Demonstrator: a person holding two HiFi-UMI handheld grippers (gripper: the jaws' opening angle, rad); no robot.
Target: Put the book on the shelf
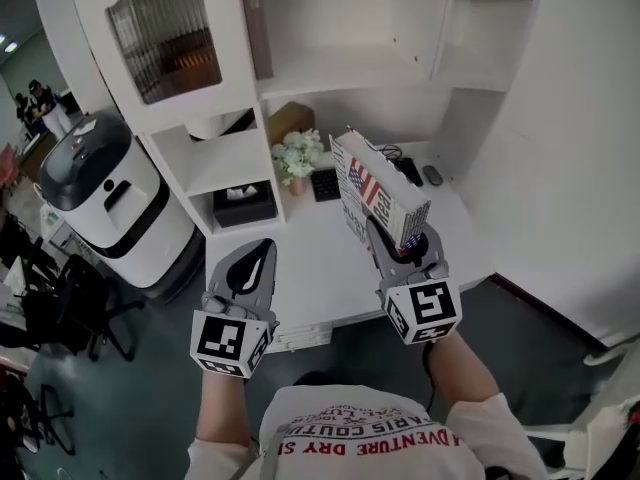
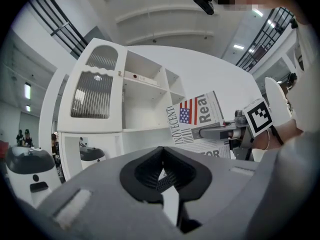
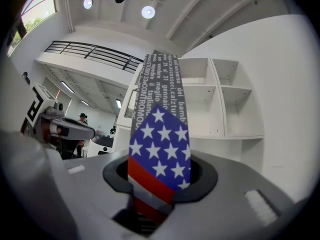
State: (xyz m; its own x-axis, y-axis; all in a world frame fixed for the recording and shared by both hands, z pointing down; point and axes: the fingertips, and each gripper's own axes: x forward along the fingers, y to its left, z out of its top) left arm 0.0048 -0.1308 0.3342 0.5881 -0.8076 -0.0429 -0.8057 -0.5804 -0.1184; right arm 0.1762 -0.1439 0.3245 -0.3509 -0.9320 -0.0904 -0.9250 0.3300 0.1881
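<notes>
Machine (image 1: 105, 198), white and black, stands on the dark floor left of the white shelf unit (image 1: 330, 58). In front of the unit, the left gripper (image 1: 265, 248) hangs empty, jaws together. One tissue box (image 1: 243, 206) sits in its low cubby, and one flower bunch (image 1: 298, 156) on its desk (image 1: 300, 258). The right gripper (image 1: 405, 238) clamps the single book (image 1: 378, 190) upright above that desk, short of the shelves.

A white shelf (image 1: 330, 63) rises over a white desk (image 1: 305, 253) beside a white wall (image 1: 570, 138). The floor (image 1: 150, 388) is dark. Round lamps (image 3: 148, 11) glow overhead.
</notes>
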